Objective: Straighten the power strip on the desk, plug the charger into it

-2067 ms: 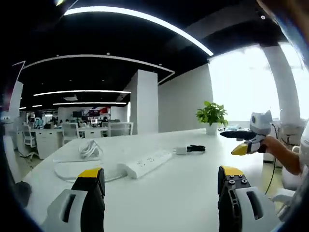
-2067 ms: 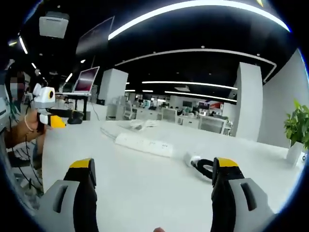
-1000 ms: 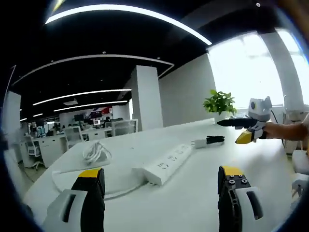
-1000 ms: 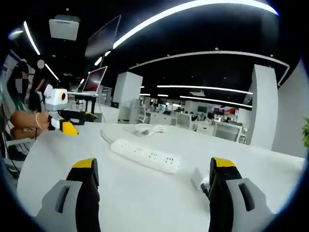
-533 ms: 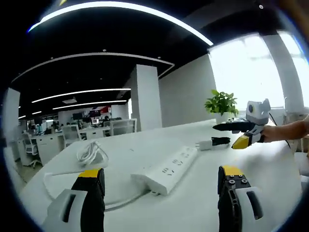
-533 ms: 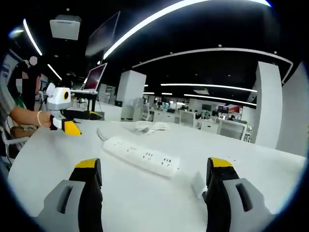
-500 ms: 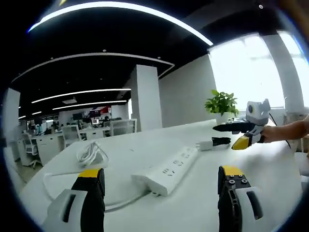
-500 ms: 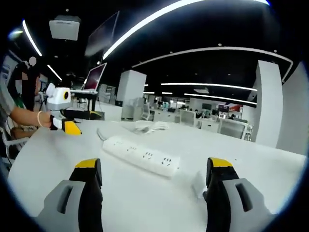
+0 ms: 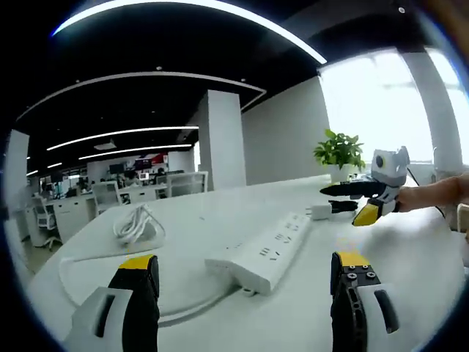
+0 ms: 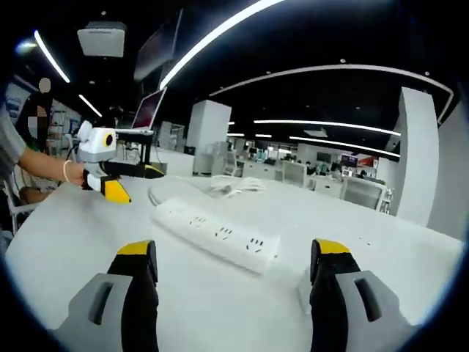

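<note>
Clearly both tools are only on approach. In the left gripper view the left gripper point(image 9: 244, 282) stands with its yellow-tipped jaws wide apart and nothing between them, low over the white desk point(image 9: 410, 257). In the right gripper view the right gripper point(image 10: 233, 271) is likewise spread and empty. Each gripper also appears in the other's view, held by a hand out beyond the strip.

Just ahead of the left gripper's jaws lies the power strip point(image 9: 267, 251), a long white bar running away at a slant toward the far side of the desk, its sockets facing up. Its white cable point(image 9: 135, 224) curves off the near end and ends in a loose coil toward the desk's left edge. In the right gripper view the same strip lies crosswise ahead of the jaws, with the charger point(image 10: 303, 286), a small white block, on the desk just beside the right-hand jaw and partly hidden by it. In the left gripper view the charger sits past the strip's far end, close under the right gripper.

By the look of it, the step in hand is the first one: squaring up the strip, which has not been gripped. The next move probably calls for closing on the strip's body or nudging one end round, minding the trailing cable.

No containers are on the desk near the work; a potted plant point(image 9: 338, 155) stands at the far edge.
</note>
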### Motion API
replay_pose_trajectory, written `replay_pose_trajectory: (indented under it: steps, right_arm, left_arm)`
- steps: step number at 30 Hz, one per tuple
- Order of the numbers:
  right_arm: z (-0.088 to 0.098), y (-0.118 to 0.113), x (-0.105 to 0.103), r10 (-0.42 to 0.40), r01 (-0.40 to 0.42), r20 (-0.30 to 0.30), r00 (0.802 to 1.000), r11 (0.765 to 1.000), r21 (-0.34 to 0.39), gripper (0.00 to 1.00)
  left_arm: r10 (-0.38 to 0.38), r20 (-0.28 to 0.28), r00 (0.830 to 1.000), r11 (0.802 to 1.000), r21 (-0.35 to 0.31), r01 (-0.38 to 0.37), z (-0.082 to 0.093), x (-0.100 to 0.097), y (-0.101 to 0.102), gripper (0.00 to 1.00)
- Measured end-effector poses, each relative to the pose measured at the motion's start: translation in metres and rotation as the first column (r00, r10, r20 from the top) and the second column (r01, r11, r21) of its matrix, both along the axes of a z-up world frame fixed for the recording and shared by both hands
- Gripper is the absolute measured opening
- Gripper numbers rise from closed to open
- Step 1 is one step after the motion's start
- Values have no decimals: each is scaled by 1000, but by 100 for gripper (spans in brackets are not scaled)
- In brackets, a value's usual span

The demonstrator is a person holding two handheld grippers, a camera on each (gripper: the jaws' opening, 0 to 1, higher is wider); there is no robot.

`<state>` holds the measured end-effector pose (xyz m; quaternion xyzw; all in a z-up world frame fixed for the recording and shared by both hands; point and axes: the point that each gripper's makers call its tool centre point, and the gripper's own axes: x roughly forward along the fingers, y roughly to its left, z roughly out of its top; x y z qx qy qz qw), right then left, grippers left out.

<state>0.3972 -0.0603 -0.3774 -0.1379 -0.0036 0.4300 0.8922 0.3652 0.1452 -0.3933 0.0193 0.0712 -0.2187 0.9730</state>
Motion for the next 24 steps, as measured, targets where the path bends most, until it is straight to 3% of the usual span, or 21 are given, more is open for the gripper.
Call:
replay_pose_trajectory:
  steps: [10, 15, 24]
  right_arm:
    - [-2, 15, 11, 30, -30, -10, 999, 999, -10, 82]
    - [-9, 17, 20, 18, -17, -60, 998, 1000, 10, 80]
    - [-16, 12, 29, -10, 11, -98, 995, 1000, 14, 78]
  left_arm:
    - [0, 3, 1000, 1000, 12, 0, 1, 16, -4, 99]
    - [-1, -11, 1000, 1000, 23, 2, -4, 20, -6, 99]
    - [-9, -33, 999, 999, 30, 10, -9, 21, -7, 99]
